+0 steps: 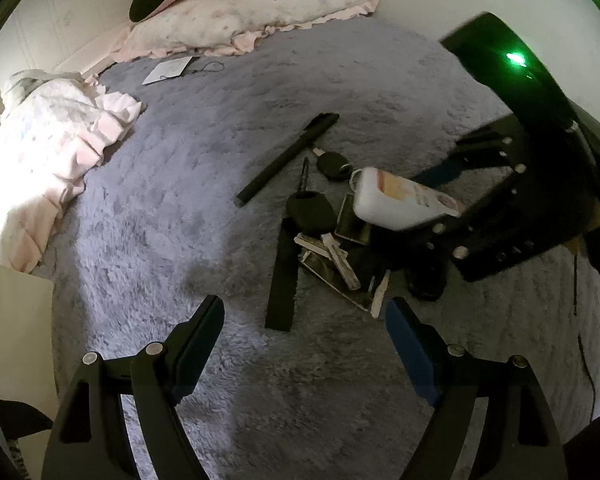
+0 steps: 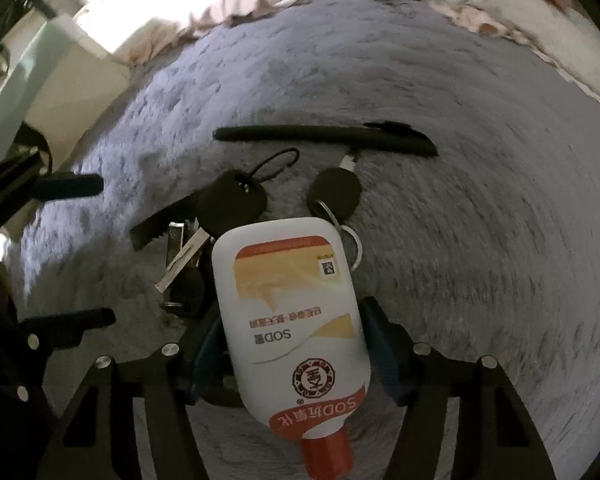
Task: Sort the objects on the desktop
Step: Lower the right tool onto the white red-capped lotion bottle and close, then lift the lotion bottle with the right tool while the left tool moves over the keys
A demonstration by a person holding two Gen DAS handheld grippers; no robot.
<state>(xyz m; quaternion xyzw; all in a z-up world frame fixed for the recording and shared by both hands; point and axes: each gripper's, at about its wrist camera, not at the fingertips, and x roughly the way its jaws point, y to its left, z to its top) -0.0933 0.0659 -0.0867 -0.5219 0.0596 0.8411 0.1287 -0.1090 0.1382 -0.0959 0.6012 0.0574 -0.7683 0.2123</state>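
My right gripper (image 2: 296, 344) is shut on a white lotion tube (image 2: 292, 312) with an orange label and red cap, held above the pile; it also shows in the left wrist view (image 1: 400, 200). Below lie a black pen (image 1: 288, 158) (image 2: 324, 140), two black key fobs (image 1: 312, 210) (image 1: 334, 165), a black strap (image 1: 283, 276) and several flat cards and keys (image 1: 336, 264) on the grey fluffy blanket (image 1: 180, 220). My left gripper (image 1: 304, 316) is open and empty, in front of the pile.
Pink frilled pillows lie at the far edge (image 1: 252, 12) and at the left (image 1: 48, 140). A white paper tag (image 1: 168, 70) lies near the far pillow. A beige box edge (image 1: 12, 320) stands at the left.
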